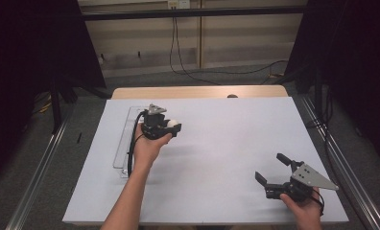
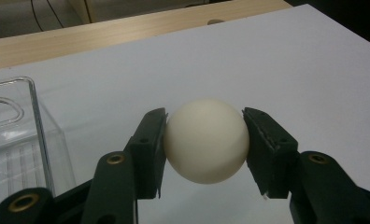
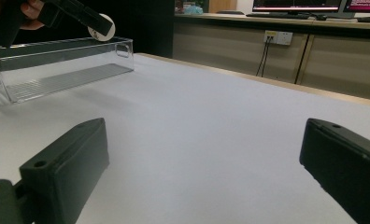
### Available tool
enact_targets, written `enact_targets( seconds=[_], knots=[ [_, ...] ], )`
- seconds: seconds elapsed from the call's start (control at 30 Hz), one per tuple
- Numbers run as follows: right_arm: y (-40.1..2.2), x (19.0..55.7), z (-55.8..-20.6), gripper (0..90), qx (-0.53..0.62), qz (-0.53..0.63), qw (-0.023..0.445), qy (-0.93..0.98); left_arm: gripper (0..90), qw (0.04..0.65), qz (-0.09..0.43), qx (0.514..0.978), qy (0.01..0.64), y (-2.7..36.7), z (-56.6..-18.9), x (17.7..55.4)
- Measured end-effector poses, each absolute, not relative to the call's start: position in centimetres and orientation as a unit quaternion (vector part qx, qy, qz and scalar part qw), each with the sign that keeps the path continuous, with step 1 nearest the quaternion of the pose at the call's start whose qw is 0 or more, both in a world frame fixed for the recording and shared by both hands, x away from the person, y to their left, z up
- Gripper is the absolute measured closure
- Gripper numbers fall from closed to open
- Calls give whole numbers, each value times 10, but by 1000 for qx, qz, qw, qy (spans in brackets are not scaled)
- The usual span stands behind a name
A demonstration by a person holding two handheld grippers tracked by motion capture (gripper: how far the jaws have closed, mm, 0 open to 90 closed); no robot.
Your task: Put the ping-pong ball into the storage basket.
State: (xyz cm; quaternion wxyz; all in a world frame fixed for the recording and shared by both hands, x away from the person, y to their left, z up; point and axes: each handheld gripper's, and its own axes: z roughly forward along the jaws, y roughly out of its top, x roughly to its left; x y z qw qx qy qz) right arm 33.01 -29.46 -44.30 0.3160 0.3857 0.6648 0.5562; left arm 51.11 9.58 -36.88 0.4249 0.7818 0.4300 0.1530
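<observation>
Probably a lab, black curtains (image 1: 29,48), trailing cables (image 1: 178,57), monitors (image 3: 295,4), wall sockets (image 3: 277,37)

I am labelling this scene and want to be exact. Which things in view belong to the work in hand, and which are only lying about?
In the job:
- white ball, clamped in the left gripper
- clear plastic bin, beside that hand
- right gripper, open, nothing between its jaws

Lying about:
- small dark knob at the table's far edge
- cables on the floor

balls: 1 (image 2: 205,141) | clear trays: 1 (image 3: 57,70) | hand-held grippers: 2 (image 1: 174,128) (image 1: 270,168)
</observation>
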Motion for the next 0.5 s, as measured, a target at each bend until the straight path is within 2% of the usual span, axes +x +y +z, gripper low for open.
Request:
enact_targets(
  seconds=[0.5],
  knots=[
    [-295,330,-443,8,384,558,316,664,512,446,151,764,441,104,-370,507]
  ],
)
